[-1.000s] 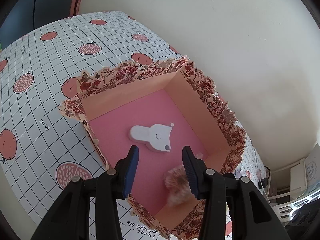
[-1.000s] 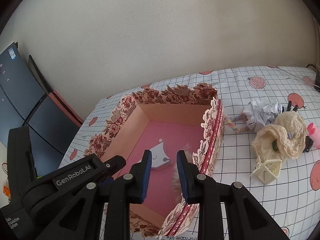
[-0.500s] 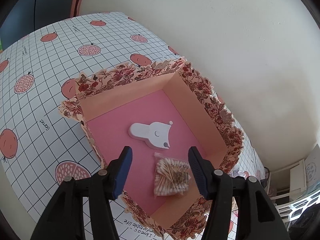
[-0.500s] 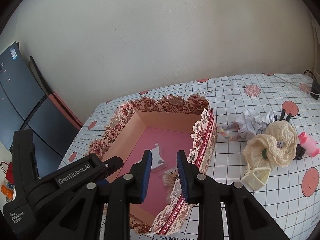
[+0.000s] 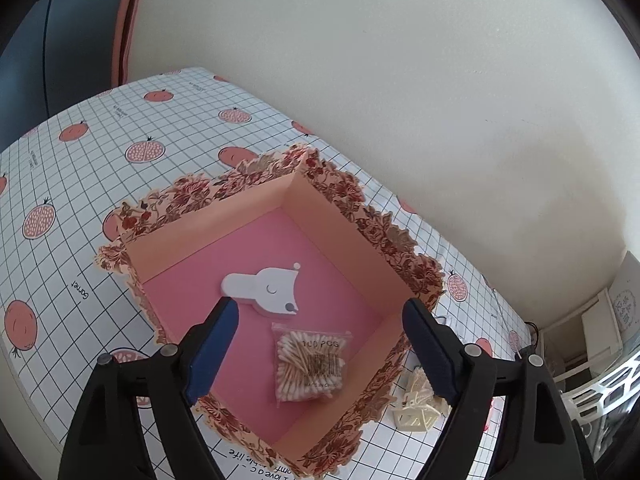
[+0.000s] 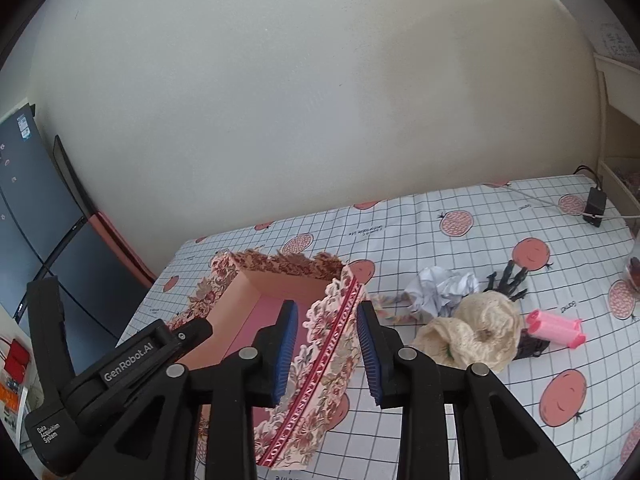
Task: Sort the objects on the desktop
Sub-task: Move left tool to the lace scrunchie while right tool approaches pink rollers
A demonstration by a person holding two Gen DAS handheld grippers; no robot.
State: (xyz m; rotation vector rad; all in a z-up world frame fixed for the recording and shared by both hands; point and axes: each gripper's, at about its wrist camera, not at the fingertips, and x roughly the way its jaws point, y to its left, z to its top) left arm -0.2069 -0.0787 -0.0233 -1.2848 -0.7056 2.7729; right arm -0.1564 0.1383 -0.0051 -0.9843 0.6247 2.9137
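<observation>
While both grippers gape empty, left gripper (image 5: 320, 344) hovers above box (image 5: 344, 240) rim.

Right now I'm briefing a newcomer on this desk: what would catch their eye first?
The floral box with its pink floor, holding a bag of cotton swabs and a white mouse-shaped piece beside it. Then the pile right of the box: crumpled paper, cream lace scrunchies and pink rollers.
</observation>
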